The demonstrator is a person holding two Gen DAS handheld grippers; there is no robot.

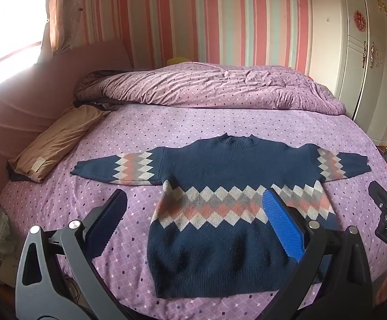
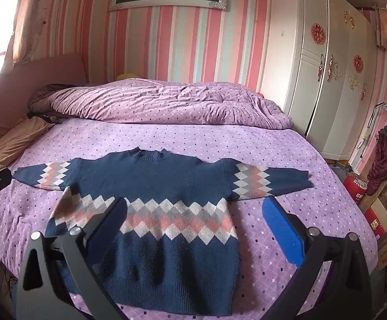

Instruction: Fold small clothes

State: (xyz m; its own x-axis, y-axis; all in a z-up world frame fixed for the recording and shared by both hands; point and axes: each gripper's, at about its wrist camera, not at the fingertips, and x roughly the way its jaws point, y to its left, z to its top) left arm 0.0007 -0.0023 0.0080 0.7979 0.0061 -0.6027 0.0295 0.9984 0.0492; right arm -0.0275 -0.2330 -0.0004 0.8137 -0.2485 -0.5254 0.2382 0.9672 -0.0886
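Navy sweater [image 1: 220, 208] lies flat and face up on the bed [image 1: 145, 130], spread on the purple dotted sheet, collar toward the far wall, ribbed hem toward the cameras. Both sleeves are stretched straight out to the sides; each carries a band of white, pink and grey diamonds, and a wider band of the same diamonds crosses the chest. No fold visible in the body or sleeves. Left gripper [image 1: 194, 220]: jaws spread wide, nothing between them, hanging above the left half of the sweater; in its own view the dark finger sits over bare sheet just left of the body, the blue finger over the chest band. No contact with the knit that I can see. Right gripper [image 2: 193, 229]: likewise released and empty, jaws wide, above the right half of the sweater; dark finger over the chest band, blue finger over bare sheet below the right sleeve. Each gripper shows at the edge of the other's view, so the two hang side by side near the hem end. Behind the sweater, a rumpled purple duvet [image 1: 206, 88] is heaped across the far side of the bed. A tan pillow [image 1: 57, 144] lies at the left edge, well apart from the left sleeve cuff. White wardrobe [image 2: 319, 80] stands at right against the striped wall.
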